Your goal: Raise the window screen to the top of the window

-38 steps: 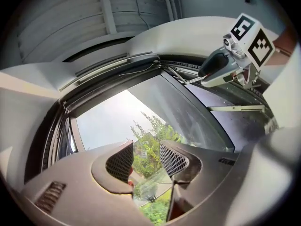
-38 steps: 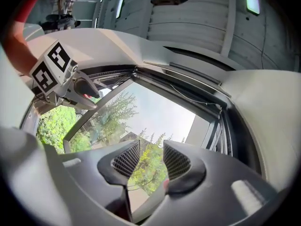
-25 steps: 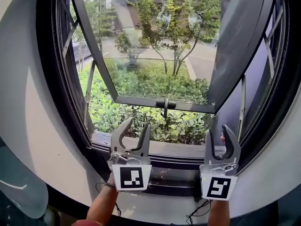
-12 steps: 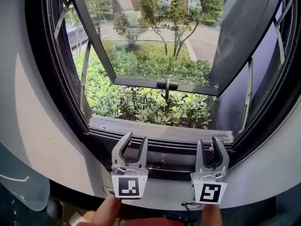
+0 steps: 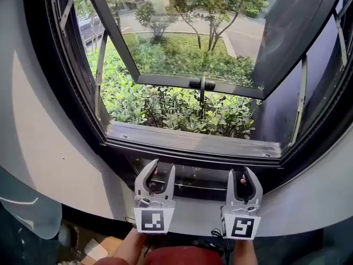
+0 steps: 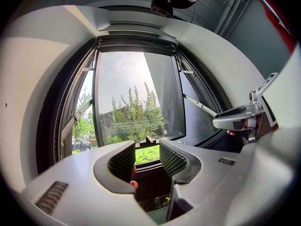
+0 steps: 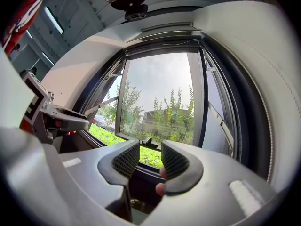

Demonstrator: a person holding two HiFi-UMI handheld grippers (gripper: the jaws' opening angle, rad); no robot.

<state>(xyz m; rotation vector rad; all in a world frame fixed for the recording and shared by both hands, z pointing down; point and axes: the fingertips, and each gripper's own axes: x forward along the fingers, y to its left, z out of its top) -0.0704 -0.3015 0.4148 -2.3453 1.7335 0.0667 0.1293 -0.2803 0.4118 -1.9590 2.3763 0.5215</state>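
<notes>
Lowered below the window sill (image 5: pixel 193 143) since a second ago, my left claw (image 5: pixel 160 171) and right claw (image 5: pixel 242 176) gape, holding nothing.

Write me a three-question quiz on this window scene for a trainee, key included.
1. True or false: the left hand-held gripper is clamped on the window handle.
2. The glass sash is: A) shut, B) swung open outward, C) missing.
3. Fill in: the right hand-held gripper has its jaws ___.
Key: 1 false; 2 B; 3 open.
</notes>
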